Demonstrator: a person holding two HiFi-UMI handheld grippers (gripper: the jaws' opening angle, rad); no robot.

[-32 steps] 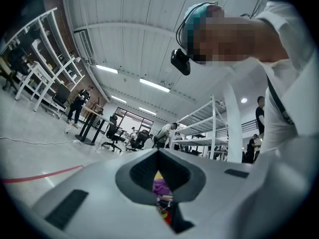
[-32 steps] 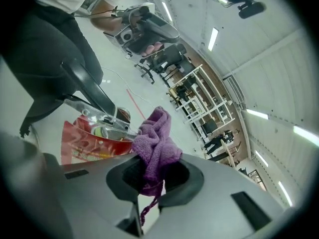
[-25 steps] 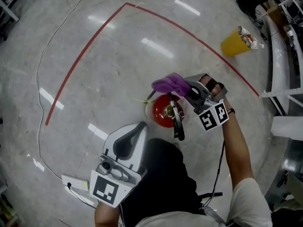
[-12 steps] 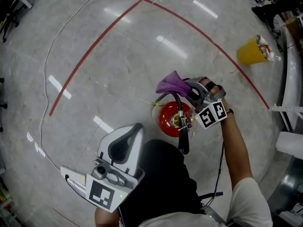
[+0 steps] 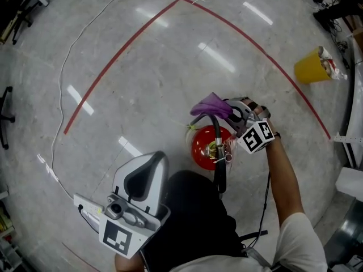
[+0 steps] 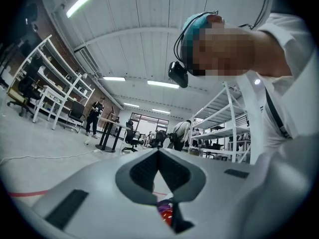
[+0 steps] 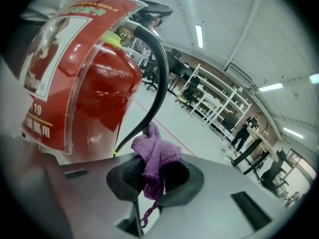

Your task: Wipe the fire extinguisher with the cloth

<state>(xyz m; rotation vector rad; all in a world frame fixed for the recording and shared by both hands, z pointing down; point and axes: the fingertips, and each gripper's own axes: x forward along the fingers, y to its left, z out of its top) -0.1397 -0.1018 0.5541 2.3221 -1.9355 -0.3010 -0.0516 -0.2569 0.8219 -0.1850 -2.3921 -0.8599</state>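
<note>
Now | one fire extinguisher (image 5: pixel 207 147) | one cloth (image 5: pixel 211 105) in right gripper (image 7: pixel 152 176) | left gripper (image 6: pixel 158 159) closed

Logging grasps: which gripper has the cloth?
The right gripper: its jaws pinch the purple cloth by the fire extinguisher; the left gripper is shut, empty.

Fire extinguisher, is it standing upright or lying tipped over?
Upright: the fire extinguisher shows only its round red top from overhead.

this looks like a big industrial lab or workshop hall: a polished grey stone floor (image 5: pixel 142 67) marked with a red tape line (image 5: pixel 118 63), rows of white metal shelving racks (image 6: pixel 55 78), a white ribbed ceiling (image 6: pixel 164 29) with long strip lights (image 6: pixel 162 84), black office chairs (image 6: pixel 130 138), and people (image 6: pixel 94 114) standing about.
</note>
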